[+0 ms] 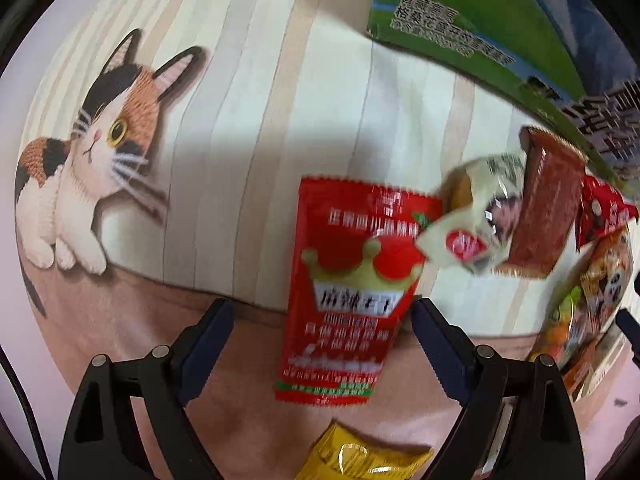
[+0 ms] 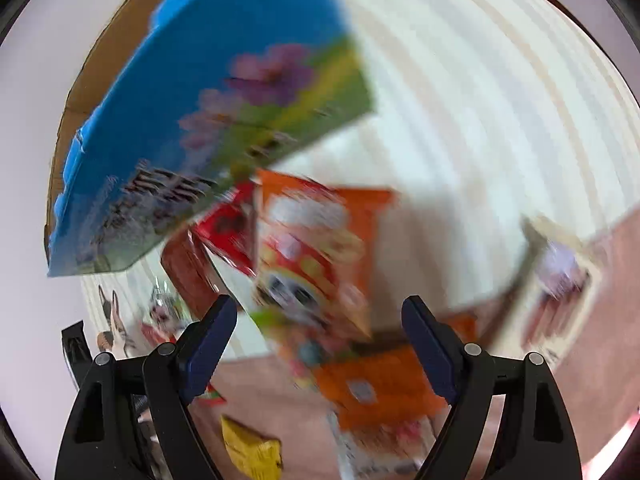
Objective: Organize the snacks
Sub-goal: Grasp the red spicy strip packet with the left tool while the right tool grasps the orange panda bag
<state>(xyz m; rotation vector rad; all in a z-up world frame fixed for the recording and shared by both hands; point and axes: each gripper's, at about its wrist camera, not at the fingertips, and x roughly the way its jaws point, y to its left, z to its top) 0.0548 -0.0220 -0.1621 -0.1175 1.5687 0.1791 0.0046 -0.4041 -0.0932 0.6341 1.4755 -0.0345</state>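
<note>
Your left gripper hung released over one flat red foil sachet bearing a green crown, at six o'clock of the striped cat-print cloth. Your right gripper gaped, empty, above one orange panda-print packet.

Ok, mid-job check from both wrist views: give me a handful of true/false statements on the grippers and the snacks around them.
1. The left gripper is open, with the red crown packet lying between its fingers. True.
2. The right gripper is shut on the orange panda packet. False: it is open and the packet lies loose below it.
3. A yellow packet shows at the bottom edge of the left wrist view. True.
4. The cloth under the snacks is plain, with no picture. False: it is striped and carries a calico cat picture.
5. The brown snack bar lies to the left of the red crown packet. False: it lies to its right, beside a pale wrapped snack.
</note>
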